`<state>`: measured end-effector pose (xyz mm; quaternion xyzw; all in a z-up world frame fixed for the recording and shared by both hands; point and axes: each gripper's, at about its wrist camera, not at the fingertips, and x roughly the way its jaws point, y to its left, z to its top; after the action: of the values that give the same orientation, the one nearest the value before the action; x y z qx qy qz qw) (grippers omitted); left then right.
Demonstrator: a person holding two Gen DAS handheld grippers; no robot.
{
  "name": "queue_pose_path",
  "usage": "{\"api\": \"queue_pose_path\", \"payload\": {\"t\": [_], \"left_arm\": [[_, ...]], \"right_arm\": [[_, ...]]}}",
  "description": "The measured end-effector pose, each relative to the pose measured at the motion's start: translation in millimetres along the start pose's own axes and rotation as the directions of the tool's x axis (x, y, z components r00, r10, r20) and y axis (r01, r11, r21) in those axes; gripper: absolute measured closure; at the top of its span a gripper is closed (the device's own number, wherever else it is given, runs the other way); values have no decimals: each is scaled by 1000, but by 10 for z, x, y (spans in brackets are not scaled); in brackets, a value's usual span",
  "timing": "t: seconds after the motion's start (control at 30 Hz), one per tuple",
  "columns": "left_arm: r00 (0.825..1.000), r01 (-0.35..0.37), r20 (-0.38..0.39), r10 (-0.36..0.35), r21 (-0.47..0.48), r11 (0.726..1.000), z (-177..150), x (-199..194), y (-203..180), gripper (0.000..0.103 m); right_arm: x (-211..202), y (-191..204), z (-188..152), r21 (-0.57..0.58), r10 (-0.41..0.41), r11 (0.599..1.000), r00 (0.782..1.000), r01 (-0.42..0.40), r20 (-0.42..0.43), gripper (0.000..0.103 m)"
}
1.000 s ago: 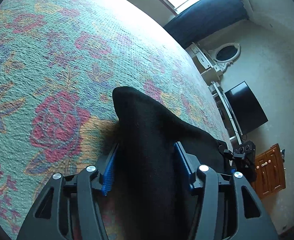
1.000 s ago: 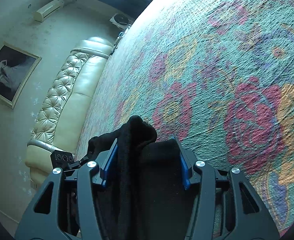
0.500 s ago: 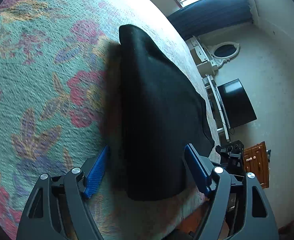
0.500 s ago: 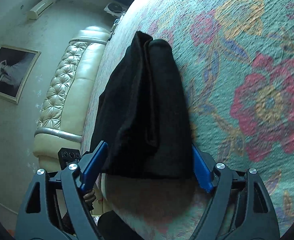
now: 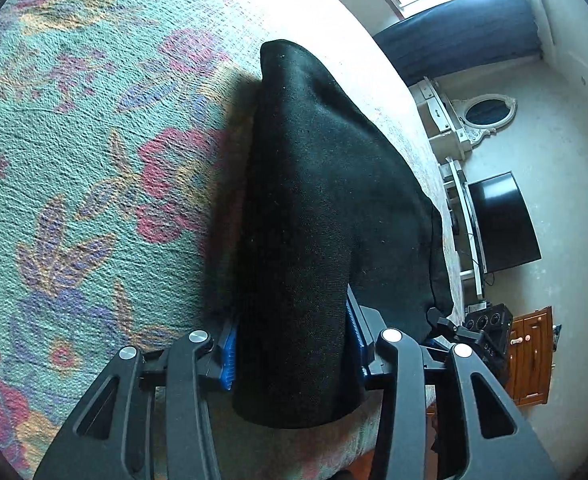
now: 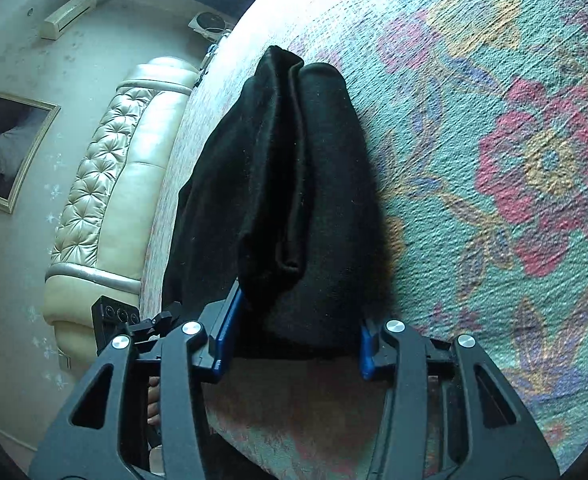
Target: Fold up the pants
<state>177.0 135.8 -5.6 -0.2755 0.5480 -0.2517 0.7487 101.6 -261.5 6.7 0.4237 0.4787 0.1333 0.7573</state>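
The black pants (image 5: 314, 208) lie folded in a thick bundle on the floral bedspread (image 5: 73, 140). My left gripper (image 5: 289, 352) has its blue pads close on both sides of the near end of the bundle, shut on it. In the right wrist view the pants (image 6: 289, 184) show several stacked layers with a hem edge. My right gripper (image 6: 294, 344) has its blue pads at both sides of the bundle's near end, closed in on the cloth. The other gripper's body (image 5: 478, 328) shows at the bed edge.
The bedspread (image 6: 494, 160) stretches far ahead and to the sides. A cream tufted headboard (image 6: 105, 184) and framed picture (image 6: 5, 148) are left in the right view. A black TV (image 5: 502, 224), white dresser (image 5: 454, 120) and wooden cabinet (image 5: 530, 364) stand beyond the bed edge.
Half a second ago both grippers were open with the bundle lying between the pads. Now both sets of pads have closed in on the near end of the pants.
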Motion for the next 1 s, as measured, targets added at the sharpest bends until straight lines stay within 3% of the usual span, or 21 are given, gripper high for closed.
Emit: {"api": "queue_pose_path", "payload": {"t": [0.13,0.5,1.0], "left_arm": [[999,-33,0,33,28,999,-61,-92,-54,60],[1000,-17,-7,17,22,1000,-140,-196,73,60],[1000,12,-7,-12,15,1000,-213,-242,192,60]], "right_arm": [[-14,29,-126,4,12,1000,1000,-12,-23,60],[9,89,-409,21,20,1000,998,-19,-57,60],[19,61,-447,20,23,1000,998,-22,-56,60]]}}
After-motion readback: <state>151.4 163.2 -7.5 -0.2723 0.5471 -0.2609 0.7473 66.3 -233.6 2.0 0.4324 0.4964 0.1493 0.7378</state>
